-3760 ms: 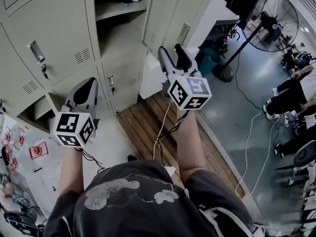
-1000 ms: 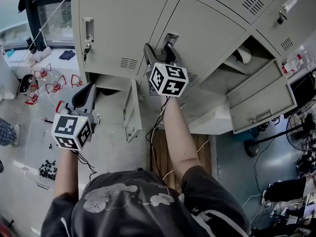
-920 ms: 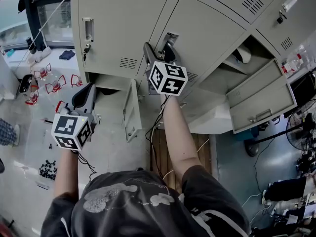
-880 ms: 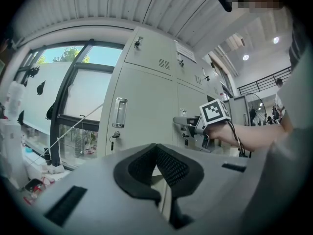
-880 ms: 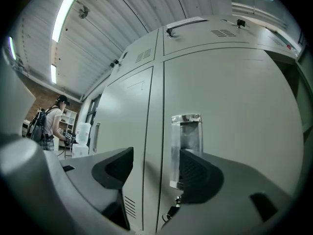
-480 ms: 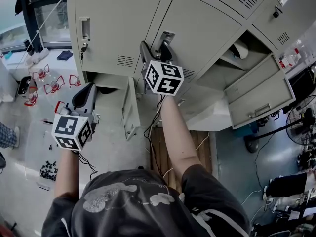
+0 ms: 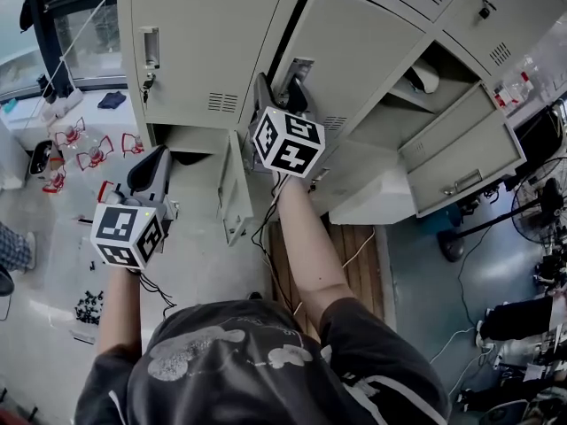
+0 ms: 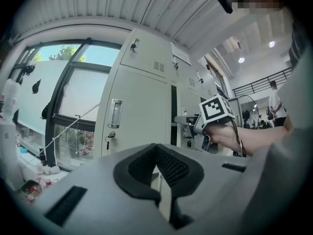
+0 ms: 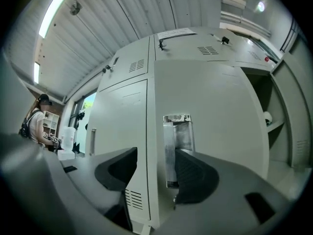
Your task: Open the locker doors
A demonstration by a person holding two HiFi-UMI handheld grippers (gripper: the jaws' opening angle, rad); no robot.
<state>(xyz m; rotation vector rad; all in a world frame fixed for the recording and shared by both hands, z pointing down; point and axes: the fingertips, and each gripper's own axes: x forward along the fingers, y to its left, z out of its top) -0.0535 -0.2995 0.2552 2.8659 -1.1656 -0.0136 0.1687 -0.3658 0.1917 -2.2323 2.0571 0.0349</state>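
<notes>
Left gripper [image 7: 155,156] [image 8: 156,148]: held low on the person's left, clear of the lockers. Its pads meet tip to tip with nothing between them.

Right gripper [image 7: 282,87] [image 9: 154,155]: up against the middle locker door [image 7: 354,42] [image 9: 215,111]. Jaws are apart and have just been closing. The door's handle-side edge and its recessed metal handle [image 7: 297,67] [image 9: 177,136] stand between them. The right pad sits at the handle; the left pad lies on the far side of the door edge, and a small gap shows there. Not clamped.

Middle locker door: slightly ajar, with a dark slit along its handle-side edge in the head view.

Neighbouring door [image 7: 195,34] [image 8: 137,106], on the left: closed, key hanging under its handle.

Lower door [image 7: 232,189], below these: swung open.

To the right, open compartments [image 7: 425,82] with their doors hanging out.

Farther back, a pedestal fan [image 7: 540,211] on the floor at the right, and a window [image 8: 73,92] left of the lockers.
</notes>
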